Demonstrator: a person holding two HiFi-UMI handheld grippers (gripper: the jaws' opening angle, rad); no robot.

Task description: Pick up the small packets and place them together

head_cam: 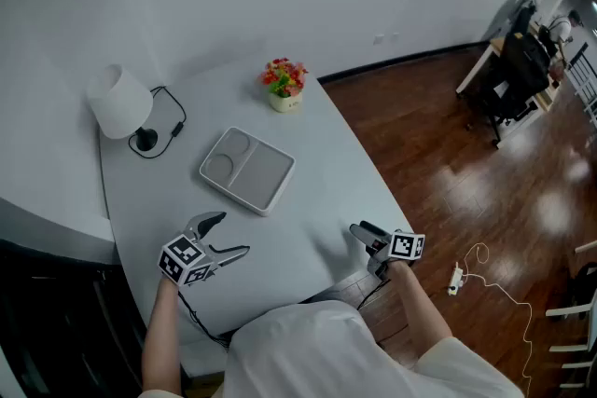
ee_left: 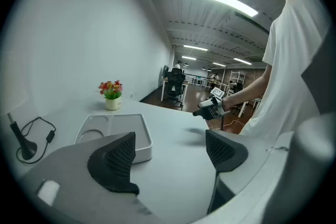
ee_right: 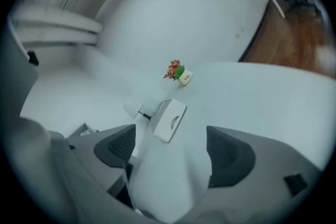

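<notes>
- Head view gives the whole table (head_cam: 317, 191). It carries a white lamp (head_cam: 119, 101) with its cord, a divided tray (head_cam: 261, 168) and a small pot of flowers (head_cam: 285, 87), and no small packets.
- Neither gripper view turns up a packet either. The tray's compartments look bare in the left gripper view, and the tabletop around it is plain.
- The near edge of the table is covered by the person's white shirt (head_cam: 308, 345). Packets might lie there or off to one side, but I cannot tell from these pictures.
- The left gripper (head_cam: 231, 233) hangs over the near left part of the table. Its jaws stand wide apart with only bare tabletop between them, so it holds nothing.
- The right gripper (head_cam: 360, 234) is at the table's near right edge, aimed across the surface toward the tray. Its jaws are spread about as wide as they go, and it too is empty.
- By my reading the task has not visibly begun: no packet is lifted and no group of packets is formed anywhere in sight.
- All of it appears to be left to do: finding the packets, picking each one up and setting them side by side, perhaps in the tray.
</notes>
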